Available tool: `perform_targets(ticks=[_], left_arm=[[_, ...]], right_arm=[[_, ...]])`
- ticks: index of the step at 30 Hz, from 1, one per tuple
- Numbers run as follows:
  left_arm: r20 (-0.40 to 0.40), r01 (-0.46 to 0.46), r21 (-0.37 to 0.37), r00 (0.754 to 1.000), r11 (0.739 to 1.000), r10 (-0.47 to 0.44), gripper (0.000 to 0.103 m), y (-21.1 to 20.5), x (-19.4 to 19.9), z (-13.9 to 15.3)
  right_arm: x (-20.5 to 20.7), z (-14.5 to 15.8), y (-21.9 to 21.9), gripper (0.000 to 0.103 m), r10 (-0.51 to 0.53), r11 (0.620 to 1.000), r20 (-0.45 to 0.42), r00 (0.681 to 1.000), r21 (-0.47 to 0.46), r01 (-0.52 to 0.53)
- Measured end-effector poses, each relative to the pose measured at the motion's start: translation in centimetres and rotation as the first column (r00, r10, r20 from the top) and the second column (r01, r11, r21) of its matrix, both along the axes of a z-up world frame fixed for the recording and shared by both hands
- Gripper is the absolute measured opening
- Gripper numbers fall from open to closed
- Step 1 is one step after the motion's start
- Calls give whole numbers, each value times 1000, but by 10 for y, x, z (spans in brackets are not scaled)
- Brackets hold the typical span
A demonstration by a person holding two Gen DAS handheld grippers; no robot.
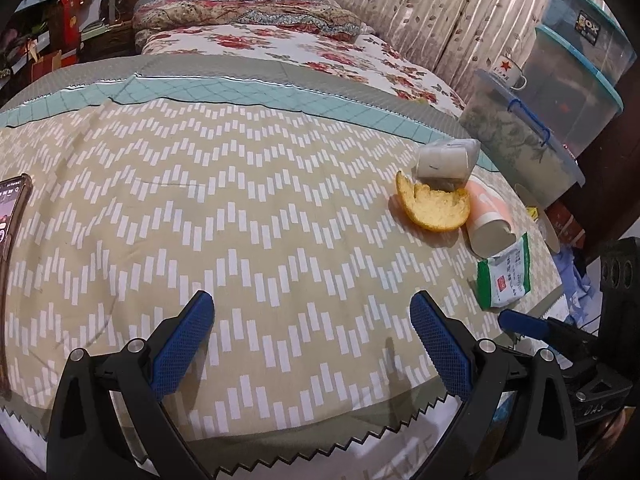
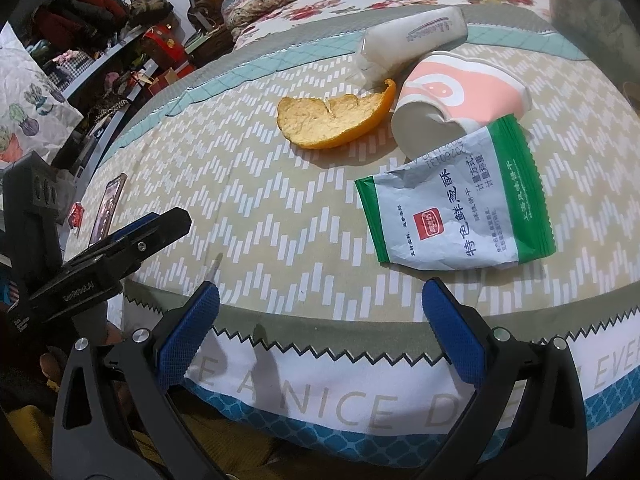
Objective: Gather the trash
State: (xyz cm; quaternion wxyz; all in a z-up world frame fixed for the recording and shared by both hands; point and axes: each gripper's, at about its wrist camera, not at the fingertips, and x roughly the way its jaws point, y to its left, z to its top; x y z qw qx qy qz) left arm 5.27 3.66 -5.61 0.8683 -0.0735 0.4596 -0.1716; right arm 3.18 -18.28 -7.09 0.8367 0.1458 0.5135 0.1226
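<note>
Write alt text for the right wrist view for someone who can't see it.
Open right gripper hovers at the edge of a patterned tablecloth, jaws apart and empty. Ahead lie a green-and-white wrapper, an orange peel, a crushed pink cup and a white tube. The left gripper shows at left.

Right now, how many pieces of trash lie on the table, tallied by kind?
Orange peel: 1
Crushed paper cup: 1
Snack wrapper: 1
Clear plastic packet: 1
Total: 4

The phone lies apart from them and is not counted.
</note>
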Motion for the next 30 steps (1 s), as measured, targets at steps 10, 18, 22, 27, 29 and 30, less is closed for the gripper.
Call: perform_targets(ticks=[10, 18, 22, 27, 29, 30], left_arm=[[6, 4, 22, 1000, 1000, -4, 94, -4, -1, -2], [0, -8, 42, 1000, 999, 8, 94, -10, 0, -3], [4, -12, 66, 1000, 998, 11, 94, -14, 0, -3], [13, -8, 171, 1000, 985, 6, 94, -30, -2, -7], [12, -8, 212, 1000, 977, 5, 94, -34, -2, -8], [11, -7, 230, 1000, 973, 5, 95, -36, -3, -9]], right_arm=[[-1, 0, -4, 100, 8, 1000, 8, 1000, 3, -8], [-3, 1, -10, 100, 14, 999, 18, 1000, 30, -14], [-4, 0, -14, 100, 19, 999, 26, 999, 37, -20], [-6, 1, -16, 100, 29, 999, 37, 999, 35, -30], [-8, 1, -15, 100, 34, 999, 43, 999, 34, -35], [-9, 1, -15, 100, 35, 999, 45, 998, 35, -36]])
